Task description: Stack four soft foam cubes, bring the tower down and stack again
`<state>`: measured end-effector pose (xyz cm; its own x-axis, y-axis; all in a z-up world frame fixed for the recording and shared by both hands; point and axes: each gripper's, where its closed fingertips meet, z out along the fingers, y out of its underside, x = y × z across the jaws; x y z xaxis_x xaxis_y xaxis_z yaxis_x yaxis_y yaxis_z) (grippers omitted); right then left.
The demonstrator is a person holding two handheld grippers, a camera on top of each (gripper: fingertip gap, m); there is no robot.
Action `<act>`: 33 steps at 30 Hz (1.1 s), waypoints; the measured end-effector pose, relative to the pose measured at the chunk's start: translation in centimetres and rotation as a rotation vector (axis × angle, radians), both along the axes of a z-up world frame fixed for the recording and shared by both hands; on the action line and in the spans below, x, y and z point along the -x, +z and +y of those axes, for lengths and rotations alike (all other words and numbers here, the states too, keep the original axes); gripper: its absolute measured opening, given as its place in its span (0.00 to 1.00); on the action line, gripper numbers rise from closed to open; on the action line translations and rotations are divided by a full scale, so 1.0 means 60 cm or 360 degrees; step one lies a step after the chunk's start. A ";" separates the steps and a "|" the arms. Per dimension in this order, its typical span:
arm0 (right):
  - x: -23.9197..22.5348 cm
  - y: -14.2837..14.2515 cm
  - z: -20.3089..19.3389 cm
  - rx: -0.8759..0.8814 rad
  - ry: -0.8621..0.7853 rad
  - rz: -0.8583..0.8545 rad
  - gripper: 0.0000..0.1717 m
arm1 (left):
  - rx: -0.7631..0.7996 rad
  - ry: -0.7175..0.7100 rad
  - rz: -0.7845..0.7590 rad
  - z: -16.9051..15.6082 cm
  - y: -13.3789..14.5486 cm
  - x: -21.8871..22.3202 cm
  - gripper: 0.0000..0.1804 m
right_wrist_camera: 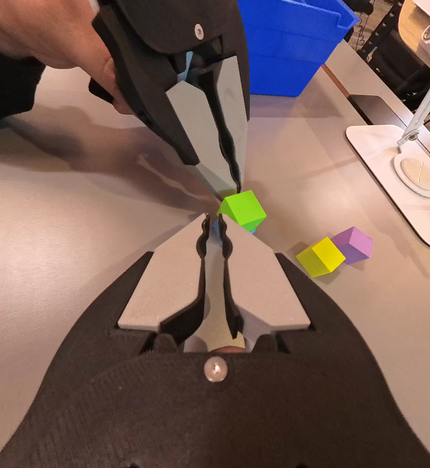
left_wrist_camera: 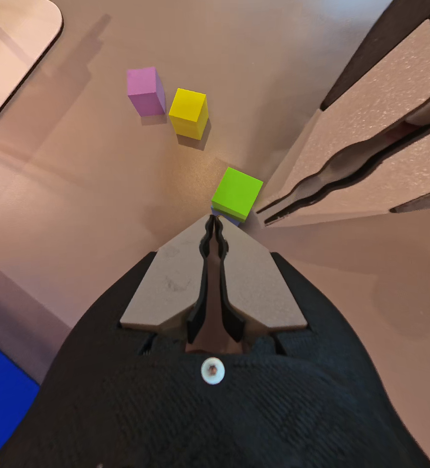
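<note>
A green cube sits on a blue cube, turned a little askew on it. It also shows in the right wrist view, with the blue cube below. My left gripper is shut with its pads together and nothing between them, its tips right at the stack's near side. My right gripper has its fingers a narrow slit apart with nothing between them, its tips close beside the stack. A yellow cube and a pink-purple cube lie side by side on the table, apart from the stack.
A blue bin stands at the table's far side. A white flat base with a stand lies at the right in the right wrist view. A hand holds the left gripper. The grippers are tip to tip, or close to it. The yellow cube is about 9 centimeters from my left fingertips. My right wrist view looks at it from another angle.
</note>
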<state>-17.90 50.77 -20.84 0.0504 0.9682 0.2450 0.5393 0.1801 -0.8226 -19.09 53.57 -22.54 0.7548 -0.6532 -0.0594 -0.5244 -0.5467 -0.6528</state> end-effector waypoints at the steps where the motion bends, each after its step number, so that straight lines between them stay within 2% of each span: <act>1: -0.001 0.002 -0.001 -0.0003 0.0005 0.0006 0.03 | -0.0001 0.0000 -0.0004 0.000 0.001 0.000 0.00; 18: -0.004 -0.008 0.005 -0.0011 -0.0016 -0.0045 0.00 | -0.0094 0.0059 -0.0024 0.013 0.017 0.006 0.00; 24: -0.003 -0.010 0.011 -0.0004 -0.0035 -0.0043 0.03 | -0.0097 0.0043 -0.0001 0.013 0.014 0.001 0.00; 30: -0.005 -0.002 0.013 -0.0030 -0.0035 -0.0026 0.04 | -0.0094 0.0056 0.0008 0.014 0.012 0.005 0.00; 33: -0.019 0.020 0.028 -0.0072 -0.0059 0.0020 0.04 | -0.0095 0.0082 0.0009 0.016 0.013 0.012 0.00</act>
